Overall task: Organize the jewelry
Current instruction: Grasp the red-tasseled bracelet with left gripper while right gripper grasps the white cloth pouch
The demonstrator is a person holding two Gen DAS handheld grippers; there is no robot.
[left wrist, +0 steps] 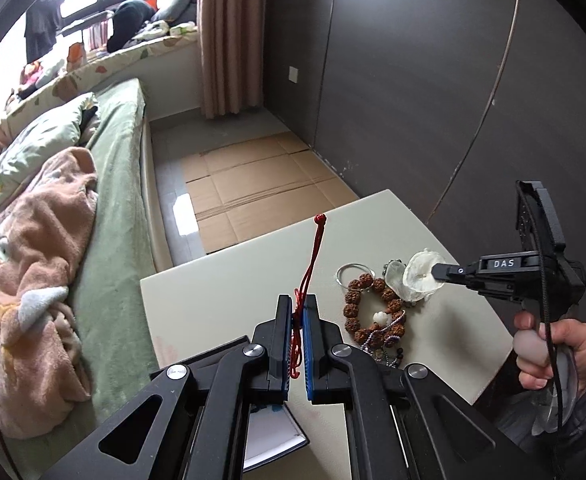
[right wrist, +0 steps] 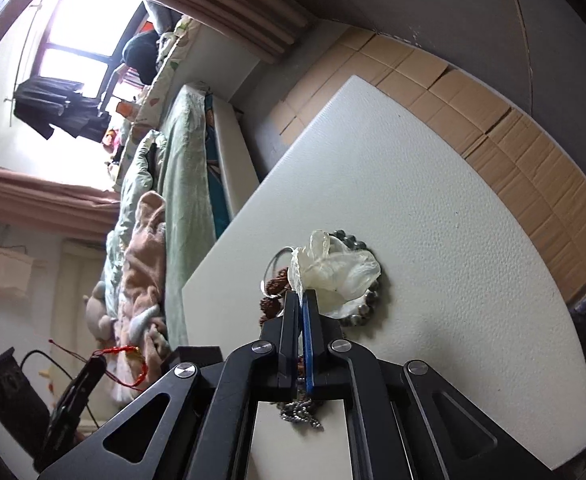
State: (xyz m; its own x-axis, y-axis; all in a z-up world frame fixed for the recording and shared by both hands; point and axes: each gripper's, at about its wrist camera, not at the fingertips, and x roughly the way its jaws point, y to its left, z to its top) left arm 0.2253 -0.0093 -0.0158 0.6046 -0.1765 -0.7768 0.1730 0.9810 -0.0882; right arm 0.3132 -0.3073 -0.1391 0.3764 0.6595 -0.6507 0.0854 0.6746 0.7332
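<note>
Left gripper [left wrist: 302,304] clamped on the red cord [left wrist: 311,264], cord lifted clear of the table [left wrist: 221,280], knotted end poking up past the fingertips, slack bunched between the pads. Right gripper [right wrist: 302,298] pinched shut on the edge of a thin, translucent white piece [right wrist: 333,268], plastic or shell-like, sitting on top of the jewelry pile [left wrist: 373,312]. Pile itself mid-table: brown seed beads [left wrist: 357,308], a thin ring [left wrist: 353,270] just beside them, a dark bead bracelet [right wrist: 367,304] under the white piece, a fine silver chain [right wrist: 299,414] trailing toward the near edge.

Judged step: separating pieces, one in each gripper. Best to lift the white piece slowly and straight up, watching for any strand snagged beneath. Worth keeping the cord well apart from the pile, so the loose end cannot catch in the beads. A gentle grip on the white piece, too; looks flimsy and likely to tear or slip.

Hard to tell what the white piece really is. Hidden by the right gripper's own fingers: how much of it sits between the pads, and whether anything else is pinched along with it. Chain and beads overlap, tangled or merely touching impossible to say. A white item at the table's near edge, under the left gripper, mostly cut off. No tray or box for sorted pieces anywhere in view.
</note>
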